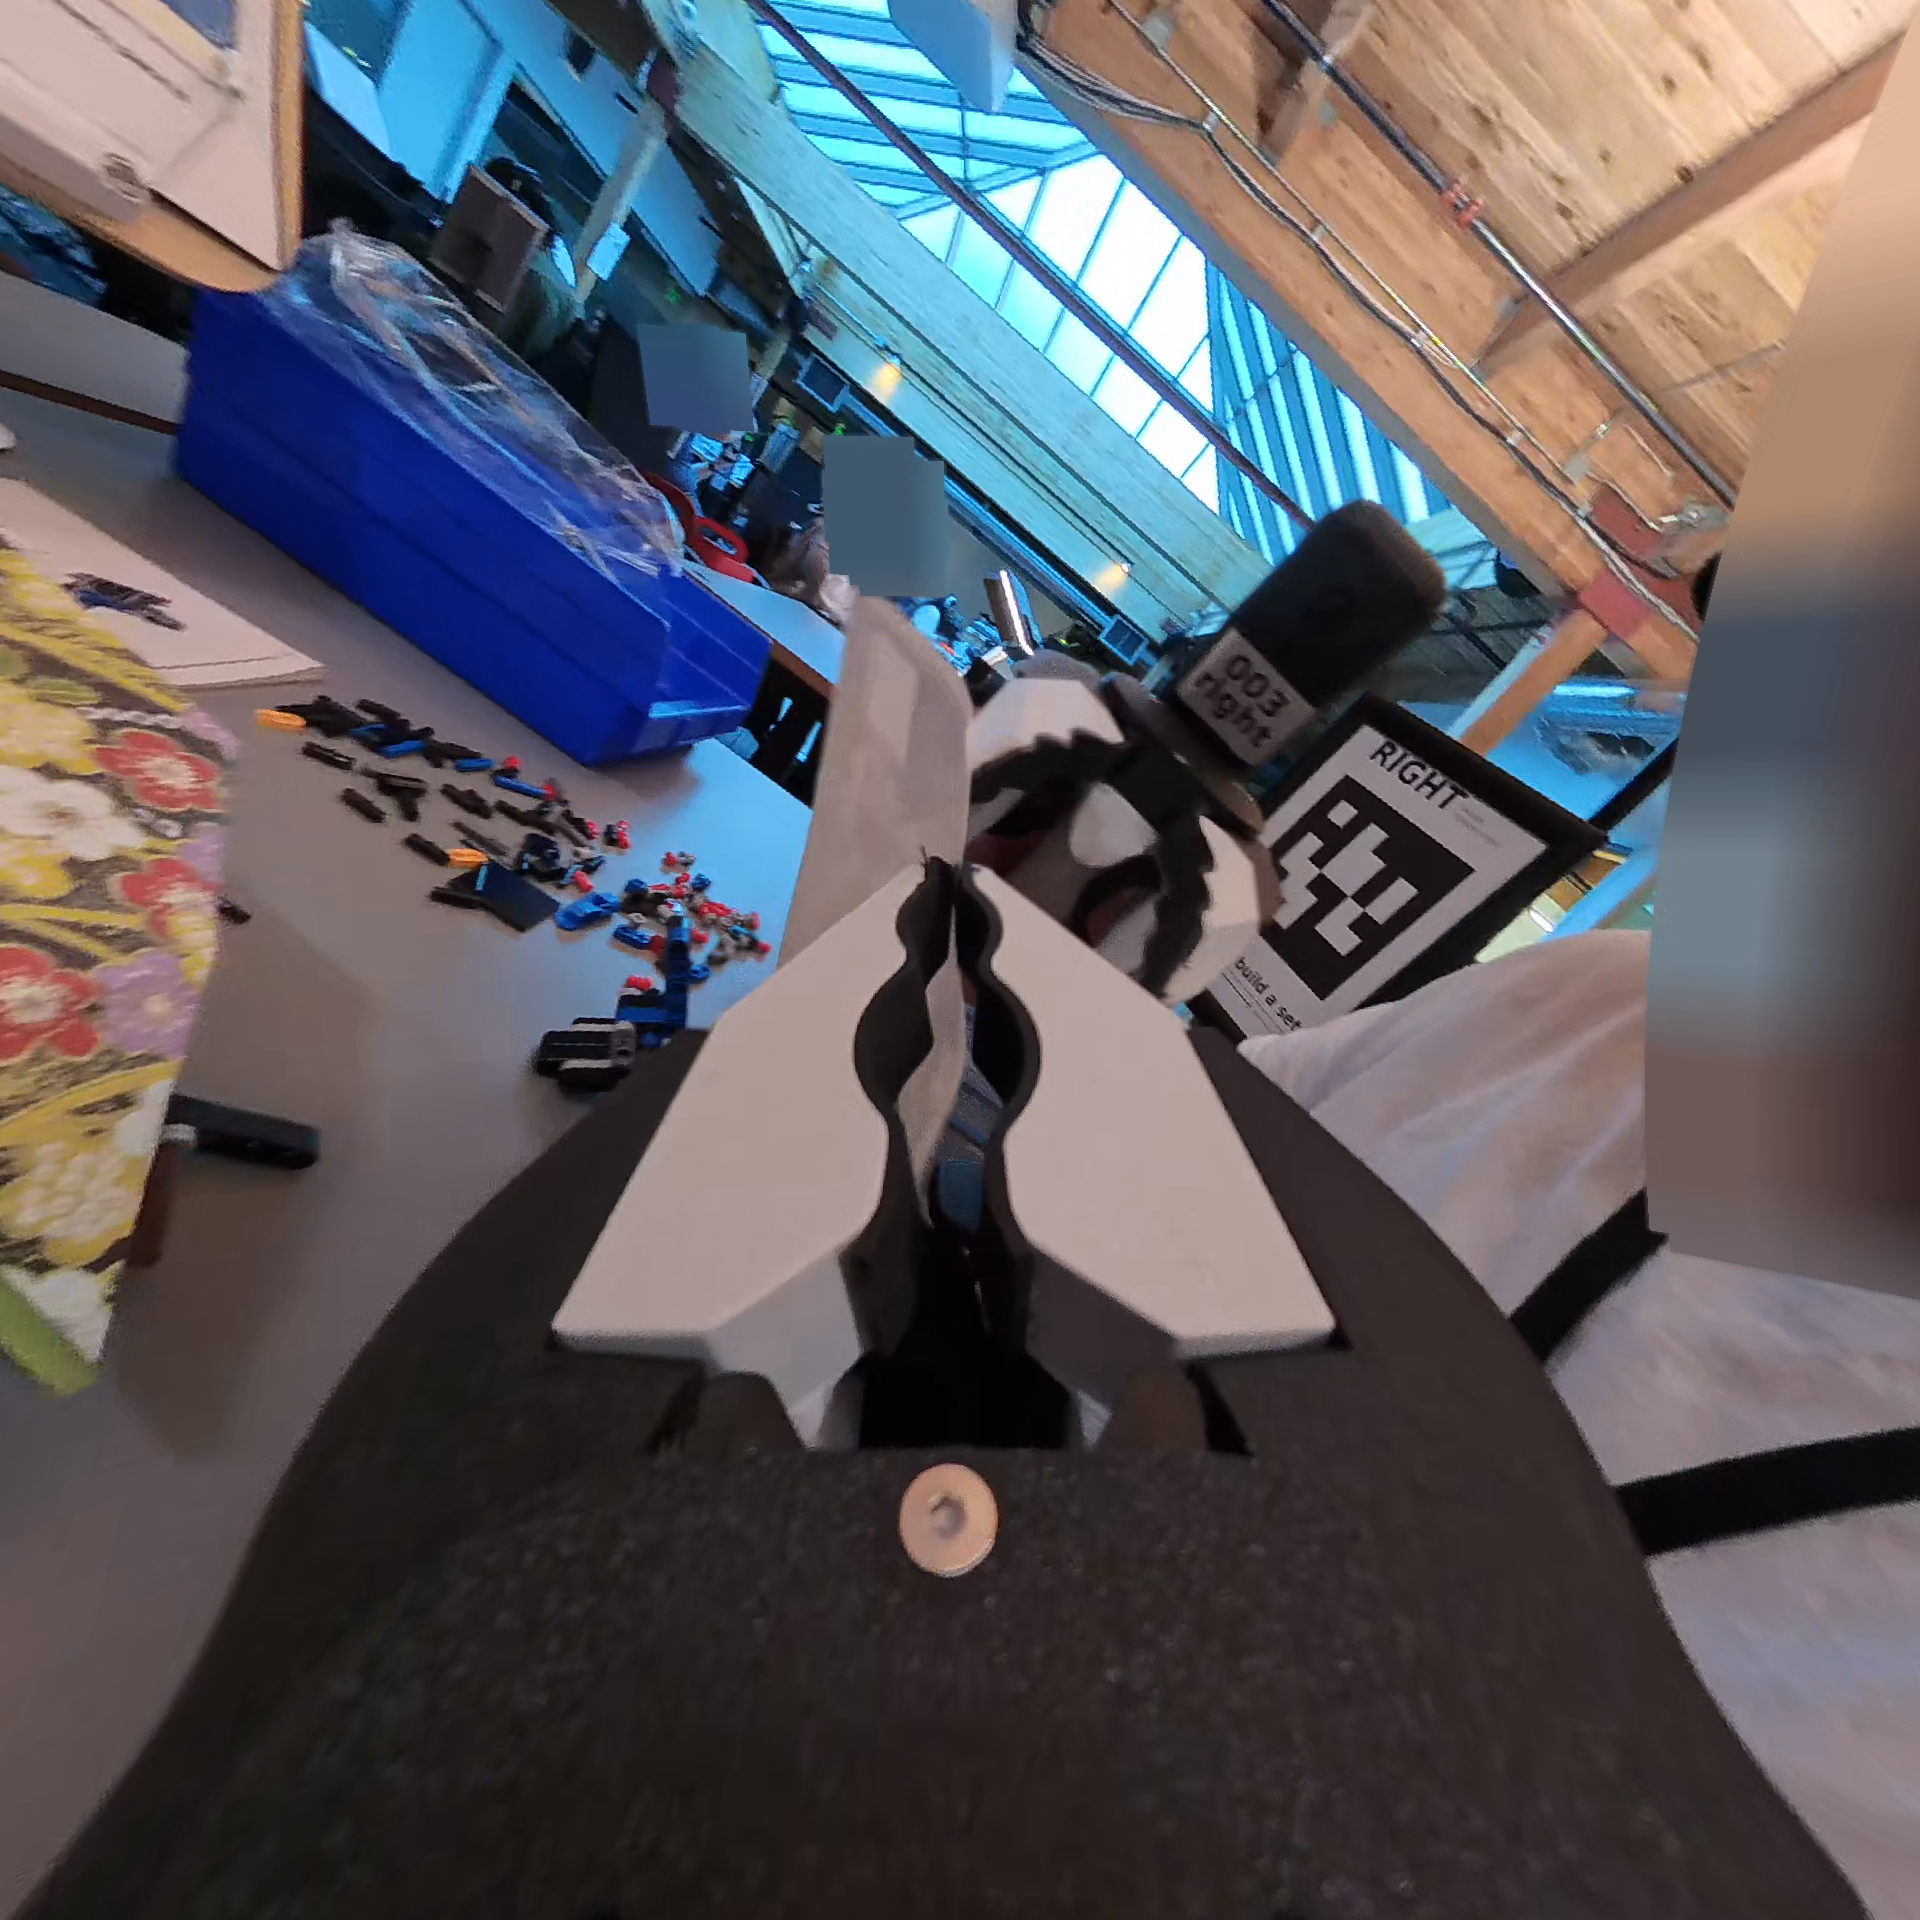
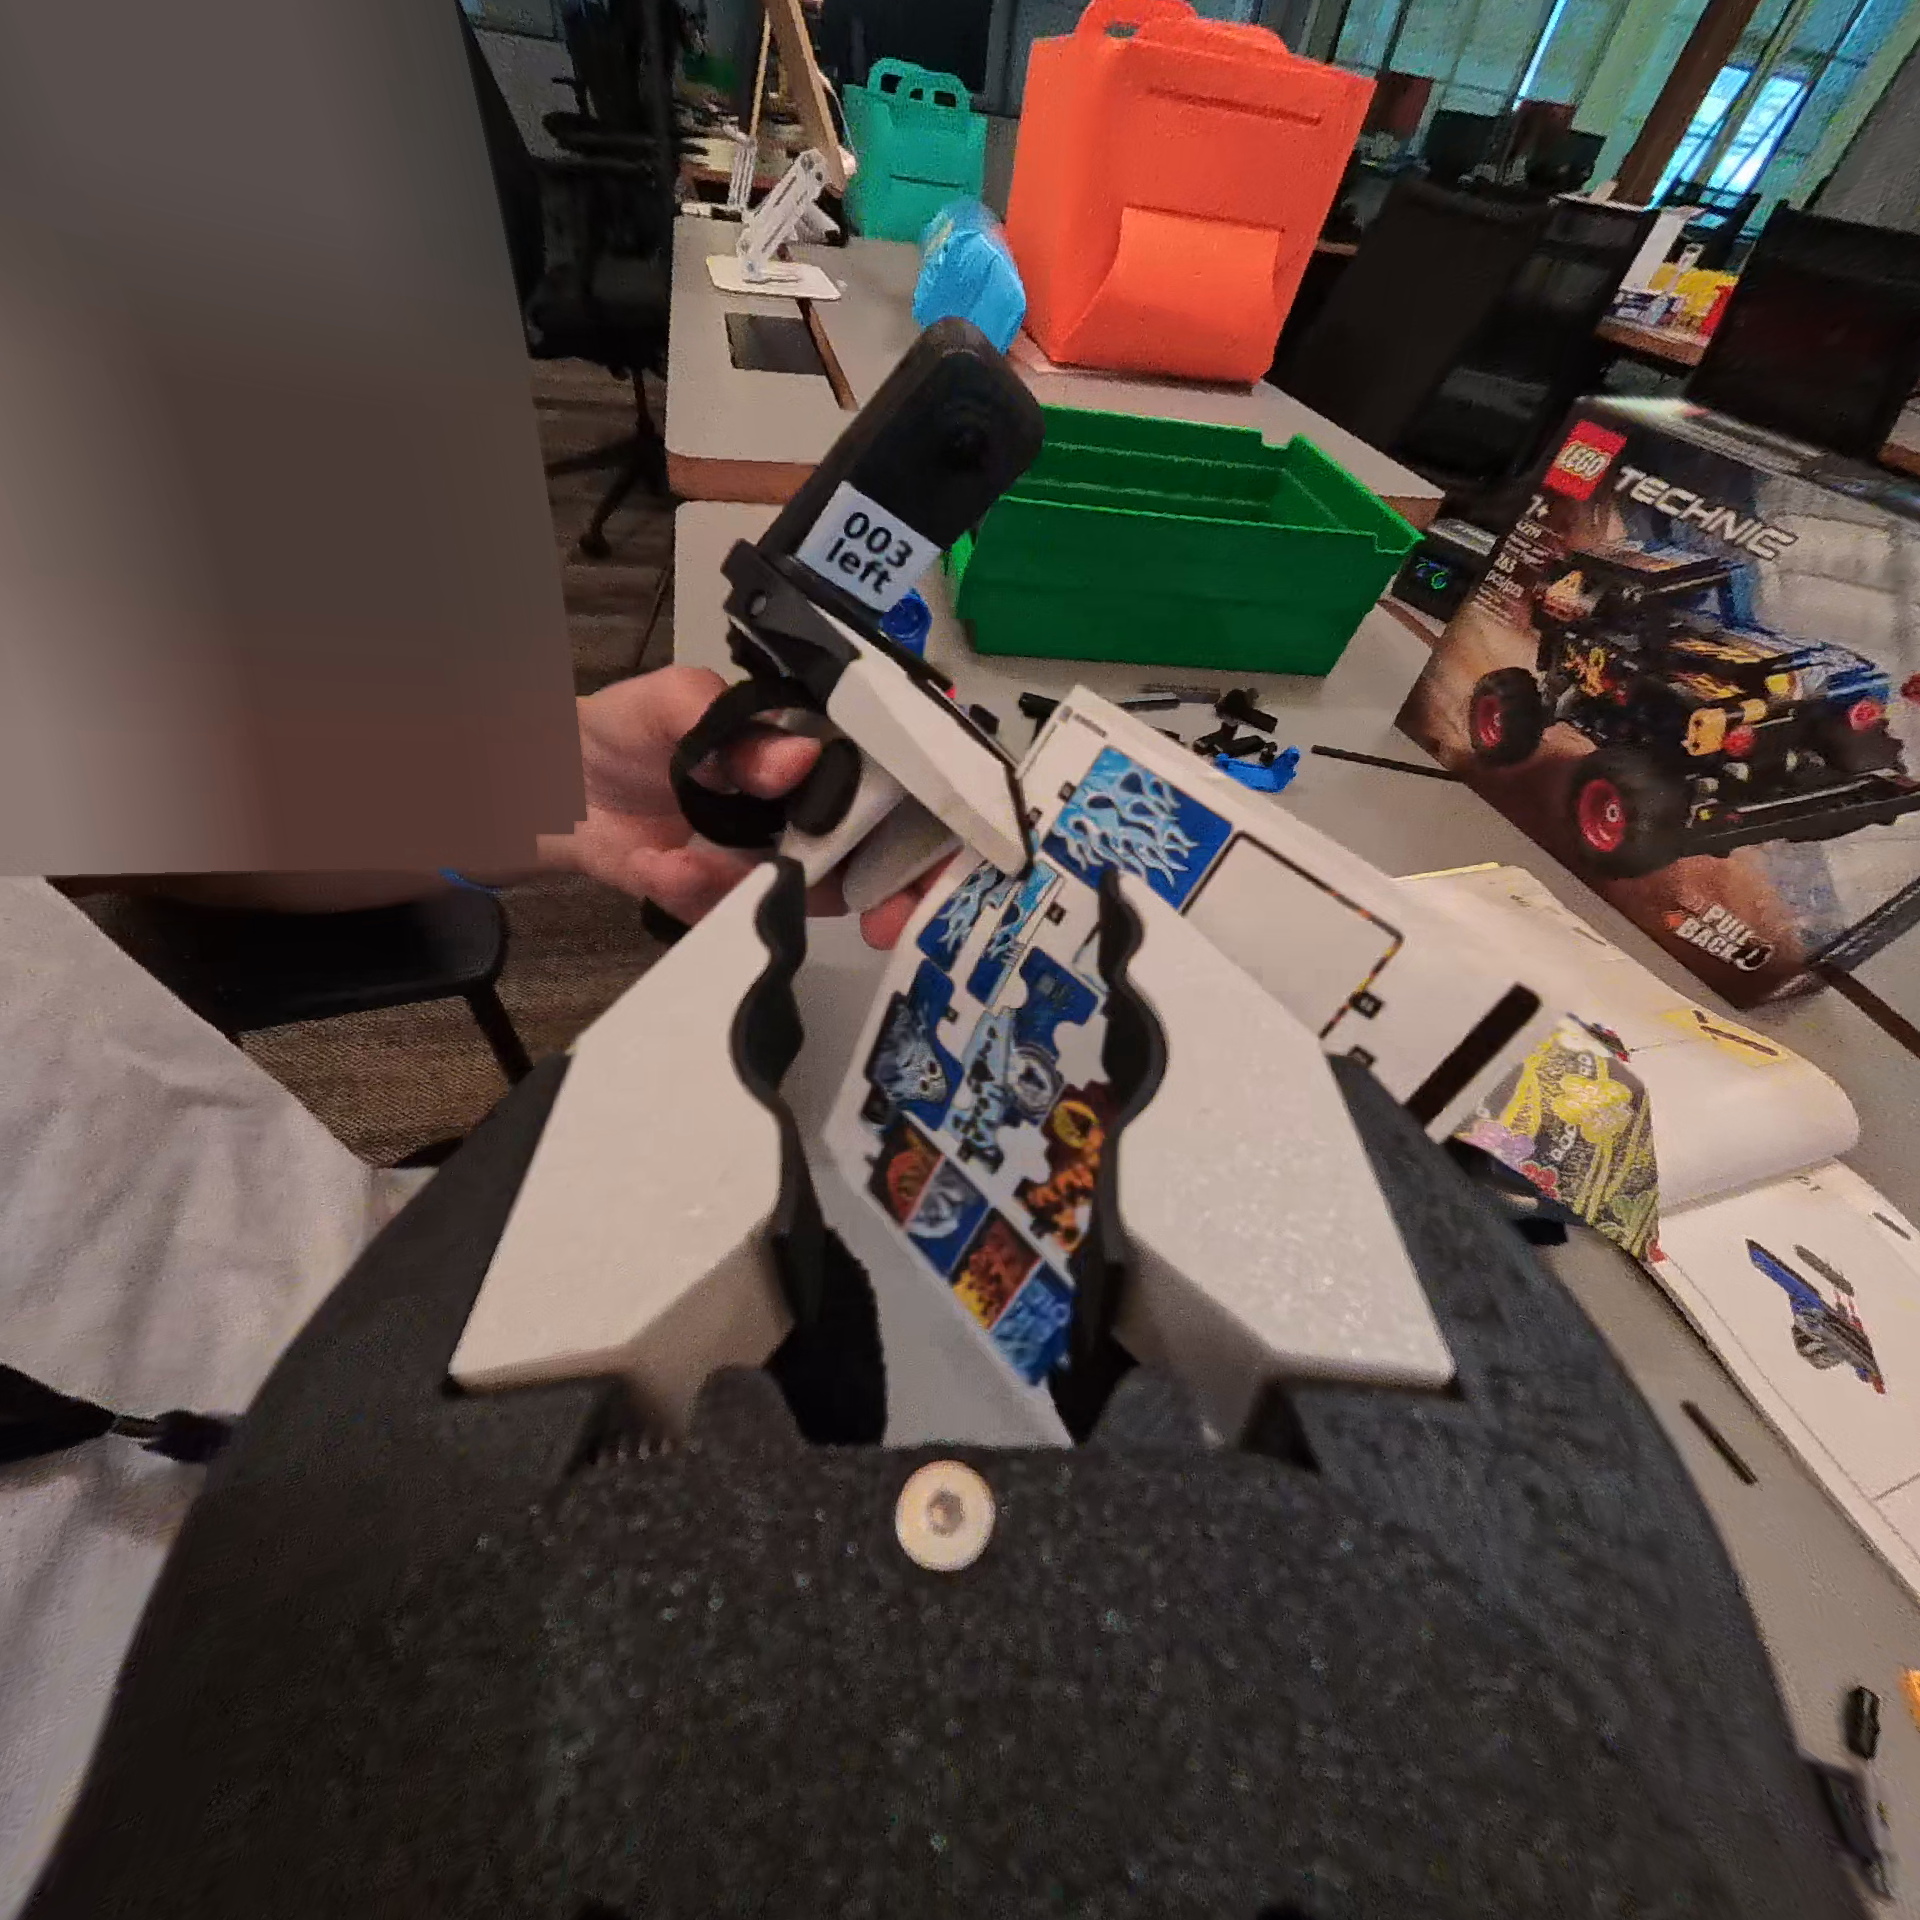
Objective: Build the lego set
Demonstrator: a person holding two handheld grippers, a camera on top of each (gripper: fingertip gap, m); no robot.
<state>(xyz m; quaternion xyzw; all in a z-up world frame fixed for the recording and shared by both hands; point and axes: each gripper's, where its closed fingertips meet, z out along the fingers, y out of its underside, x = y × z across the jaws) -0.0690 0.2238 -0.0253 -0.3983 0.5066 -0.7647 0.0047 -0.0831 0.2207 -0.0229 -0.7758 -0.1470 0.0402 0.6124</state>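
Note:
A sticker sheet [image 2: 987, 1091] with blue flame and orange decals is held up over the table edge. In the right wrist view my left gripper [image 2: 1013, 847] pinches its upper part. In the left wrist view the left gripper [image 1: 948, 883] is shut on the sheet [image 1: 894, 748], seen edge-on and running up past the tips. My right gripper [image 2: 945, 894] is open, with one finger on each side of the sheet's lower part. It also shows in the left wrist view [image 1: 1081, 800], just behind the sheet. Loose black, blue and red lego pieces [image 1: 582, 862] lie on the grey table [image 1: 364, 987].
A small black and blue partial build [image 1: 613, 1029] sits near the table edge. The lego box [image 2: 1683, 665], open instruction booklet [image 2: 1766, 1299], green bin [image 2: 1174, 540] and orange bag [image 2: 1174, 197] stand to the right. Stacked blue bins [image 1: 436, 499] and a floral cloth [image 1: 83, 831] are to the left. Less than 4 cm separates the two grippers' tips.

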